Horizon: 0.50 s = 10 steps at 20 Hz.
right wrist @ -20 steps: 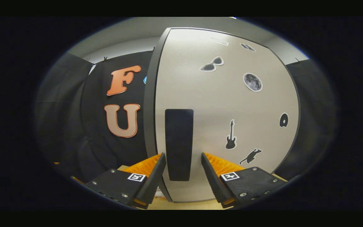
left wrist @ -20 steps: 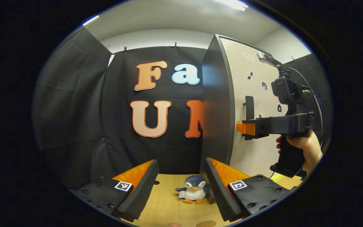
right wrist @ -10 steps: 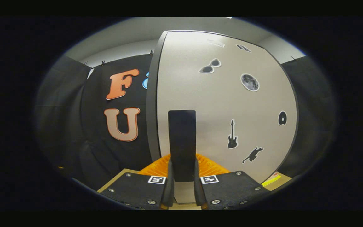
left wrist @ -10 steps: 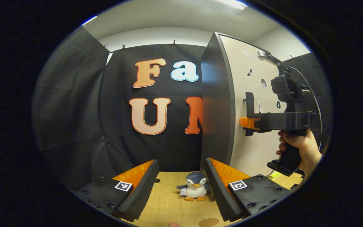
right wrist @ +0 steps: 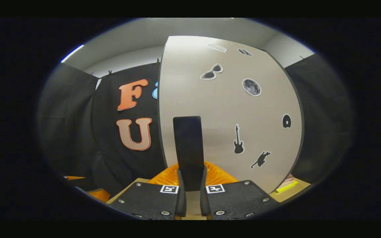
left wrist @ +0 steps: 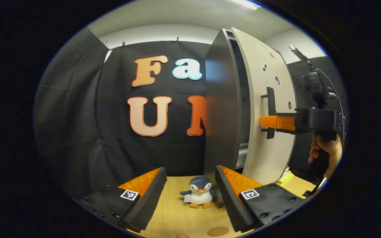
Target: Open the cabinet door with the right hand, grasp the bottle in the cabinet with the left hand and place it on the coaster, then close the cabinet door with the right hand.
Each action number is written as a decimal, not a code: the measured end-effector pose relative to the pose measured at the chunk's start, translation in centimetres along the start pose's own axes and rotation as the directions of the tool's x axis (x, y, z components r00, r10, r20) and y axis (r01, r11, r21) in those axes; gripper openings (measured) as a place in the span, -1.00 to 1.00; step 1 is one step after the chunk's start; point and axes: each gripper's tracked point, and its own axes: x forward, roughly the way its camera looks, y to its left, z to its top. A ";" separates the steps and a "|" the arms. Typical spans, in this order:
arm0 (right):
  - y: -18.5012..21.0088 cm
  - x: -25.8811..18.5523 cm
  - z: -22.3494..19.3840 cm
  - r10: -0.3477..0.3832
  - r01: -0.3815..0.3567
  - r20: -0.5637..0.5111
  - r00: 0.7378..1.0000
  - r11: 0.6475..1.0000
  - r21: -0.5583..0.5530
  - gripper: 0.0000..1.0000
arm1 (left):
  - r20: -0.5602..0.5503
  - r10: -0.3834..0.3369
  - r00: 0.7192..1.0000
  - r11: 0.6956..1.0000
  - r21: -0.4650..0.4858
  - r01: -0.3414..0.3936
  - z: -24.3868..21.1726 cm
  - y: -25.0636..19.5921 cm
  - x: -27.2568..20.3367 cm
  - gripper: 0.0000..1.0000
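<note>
The right gripper (right wrist: 190, 185) had its jaws clamped on the cabinet door's (right wrist: 230, 109) handle (right wrist: 188, 148), the door standing partly ajar. A crooked pull could slip that handle free. The left gripper (left wrist: 190, 195) waited, jaws wide, over the tabletop (left wrist: 177, 215). The bottle's place inside could not be told.

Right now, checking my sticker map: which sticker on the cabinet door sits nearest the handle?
The guitar sticker, just right of the handle; the sunglasses, moon, cat and disc stickers lie farther off.
</note>
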 end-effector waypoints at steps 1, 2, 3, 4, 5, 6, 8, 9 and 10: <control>0.0 -0.4 0.1 0.010 -0.010 -0.002 1.000 1.000 0.003 -0.68 | 0.009 0.000 1.000 1.000 0.000 0.000 0.4 -0.1 -0.1 0.96; -0.2 -1.1 0.3 0.019 -0.019 -0.001 1.000 1.000 0.004 -0.68 | 0.017 -0.003 1.000 1.000 -0.001 0.003 0.5 -0.4 0.0 0.92; -0.6 -1.9 0.2 0.030 -0.030 -0.004 1.000 1.000 0.008 -0.69 | 0.022 -0.004 1.000 1.000 0.001 0.004 0.8 -0.8 -0.2 0.92; -1.3 -3.2 0.0 0.044 -0.043 -0.007 0.999 0.999 0.014 -0.69 | 0.027 -0.004 1.000 1.000 0.002 0.003 1.0 -1.5 -0.3 0.87; -2.1 -4.7 -0.2 0.058 -0.058 -0.011 0.998 0.998 0.023 -0.68 | 0.029 -0.002 1.000 1.000 0.000 0.002 1.0 -2.2 -0.6 0.87; -2.9 -6.7 -0.4 0.074 -0.073 -0.014 0.997 0.997 0.027 -0.61 | 0.027 0.000 1.000 1.000 -0.003 0.000 0.9 -2.8 -0.7 0.92; -4.3 -9.5 -0.5 0.103 -0.103 -0.022 0.994 0.994 0.035 -0.69 | 0.027 -0.003 1.000 1.000 -0.011 0.004 1.0 -4.4 -1.2 0.92; -4.8 -10.4 -0.6 0.117 -0.116 -0.024 0.993 0.993 0.034 -0.61 | 0.029 -0.005 1.000 1.000 -0.016 0.006 1.1 -5.1 -1.4 0.92; -5.3 -11.0 -0.5 0.127 -0.126 -0.027 0.992 0.991 0.033 -0.69 | 0.028 -0.004 1.000 1.000 -0.021 0.005 1.2 -5.8 -1.6 0.92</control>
